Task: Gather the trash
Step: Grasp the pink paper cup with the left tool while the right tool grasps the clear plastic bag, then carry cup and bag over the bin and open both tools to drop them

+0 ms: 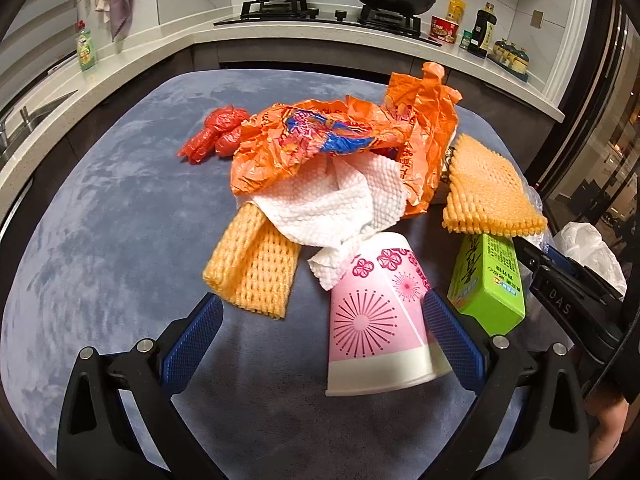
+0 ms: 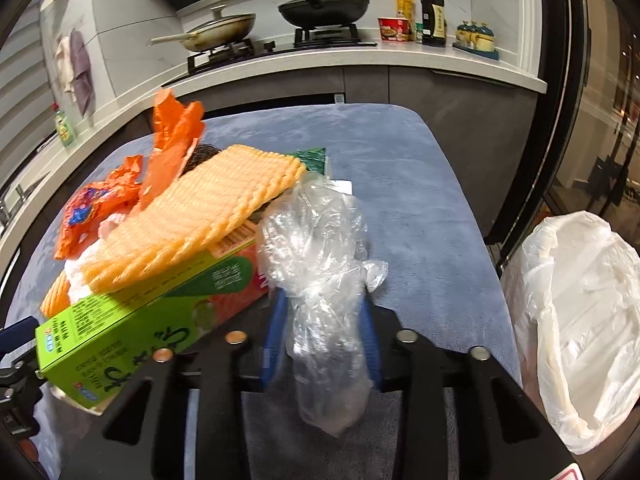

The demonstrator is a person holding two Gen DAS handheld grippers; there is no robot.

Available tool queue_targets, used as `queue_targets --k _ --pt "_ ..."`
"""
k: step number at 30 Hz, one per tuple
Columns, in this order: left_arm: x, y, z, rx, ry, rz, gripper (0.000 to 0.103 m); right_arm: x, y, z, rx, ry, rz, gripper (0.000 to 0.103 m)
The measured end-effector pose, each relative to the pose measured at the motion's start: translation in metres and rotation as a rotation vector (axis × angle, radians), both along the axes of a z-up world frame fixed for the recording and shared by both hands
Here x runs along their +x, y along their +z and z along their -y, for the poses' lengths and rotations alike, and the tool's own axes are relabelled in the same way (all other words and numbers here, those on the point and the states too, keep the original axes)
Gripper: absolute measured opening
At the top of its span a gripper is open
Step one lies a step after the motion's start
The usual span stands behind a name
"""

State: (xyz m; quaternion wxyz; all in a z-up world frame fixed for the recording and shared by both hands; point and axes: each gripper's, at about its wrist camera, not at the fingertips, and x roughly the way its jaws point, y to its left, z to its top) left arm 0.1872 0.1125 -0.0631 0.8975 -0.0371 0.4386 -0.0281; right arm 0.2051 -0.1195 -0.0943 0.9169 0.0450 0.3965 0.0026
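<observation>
The right gripper (image 2: 324, 320) pinches the crumpled clear plastic (image 2: 320, 256), next bound right to the lined bin (image 2: 576, 320), while the left gripper (image 1: 320, 344) gapes wide around the near pink cup (image 1: 376, 316).

We look from low over the near edge of the desk (image 1: 100, 208) in both views, facing the stove wall. Our left view sits close behind the pile, and our right view lies just beside it, sharing the green carton (image 1: 490, 280) (image 2: 132, 312).

A home kitchen: gas stove (image 1: 332, 14) with pans (sink (image 1: 24, 120) nearby).
</observation>
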Motion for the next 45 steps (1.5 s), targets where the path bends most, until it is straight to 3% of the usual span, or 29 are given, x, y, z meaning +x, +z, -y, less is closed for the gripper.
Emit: queue_targets --k 2,11,15,23,31,45 --pt "-0.003 0.000 0.002 -0.006 -0.009 -0.002 0.096 -0.006 0.004 0.000 0.008 0.006 0.010 0.021" --pt "-0.004 -0.011 0.024 -0.008 -0.039 -0.027 0.092 -0.033 0.022 0.011 0.013 -0.013 0.042 0.021" --pt "-0.004 -0.013 0.028 -0.056 -0.078 -0.049 0.063 -0.047 0.028 0.015 0.023 -0.021 0.050 0.021" --pt "-0.029 0.009 0.032 -0.011 -0.072 0.011 0.061 -0.078 0.050 0.026 0.029 -0.041 0.106 0.021" --pt "-0.063 0.059 0.058 -0.018 -0.142 0.120 0.061 -0.115 0.078 0.061 0.036 -0.118 0.181 0.021" --pt "-0.090 0.097 0.188 -0.039 -0.391 0.200 0.061 -0.172 0.100 0.163 0.019 -0.339 0.245 0.021"
